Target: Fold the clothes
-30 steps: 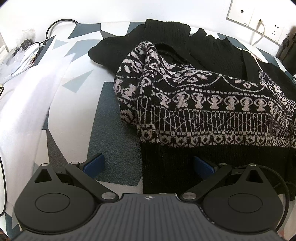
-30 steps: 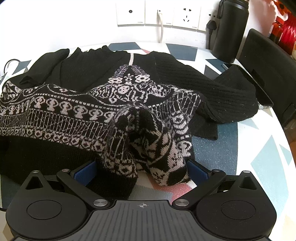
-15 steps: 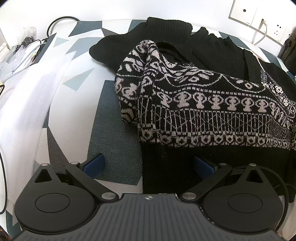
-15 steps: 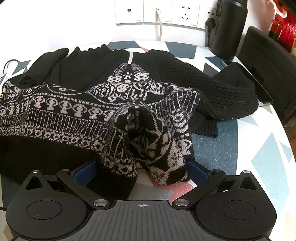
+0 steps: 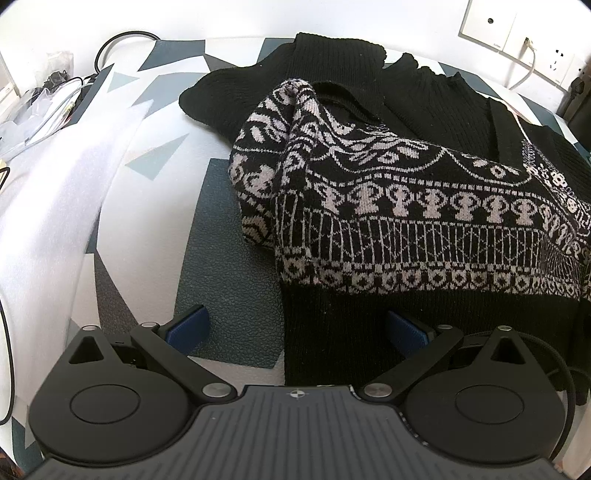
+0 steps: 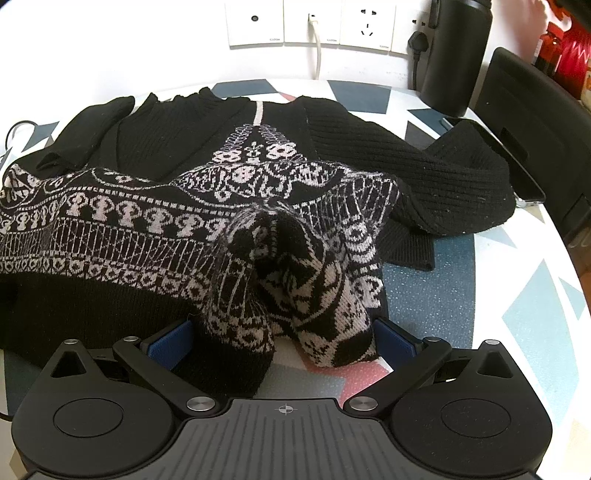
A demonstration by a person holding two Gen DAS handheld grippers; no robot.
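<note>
A black knit sweater with white patterned bands (image 5: 406, 206) lies spread on the table, with both patterned sleeves folded in over the body. My left gripper (image 5: 295, 328) is open at the sweater's near left corner, with the black hem (image 5: 332, 332) between its blue pads (image 5: 188, 325). In the right wrist view the sweater (image 6: 147, 229) fills the middle. My right gripper (image 6: 280, 339) is open, with the bunched patterned sleeve end (image 6: 295, 295) between its pads (image 6: 395, 339).
The table (image 5: 140, 192) has a white, grey and teal geometric cover. Cables and clear bags (image 5: 48, 107) lie at its far left. Wall sockets (image 6: 314, 22), a black bottle (image 6: 454, 55), a phone (image 6: 517, 166) and a dark chair (image 6: 535, 122) stand at the right.
Both grippers have drawn back very slightly from the sweater. The sweater has not moved and both jaws stay open.
</note>
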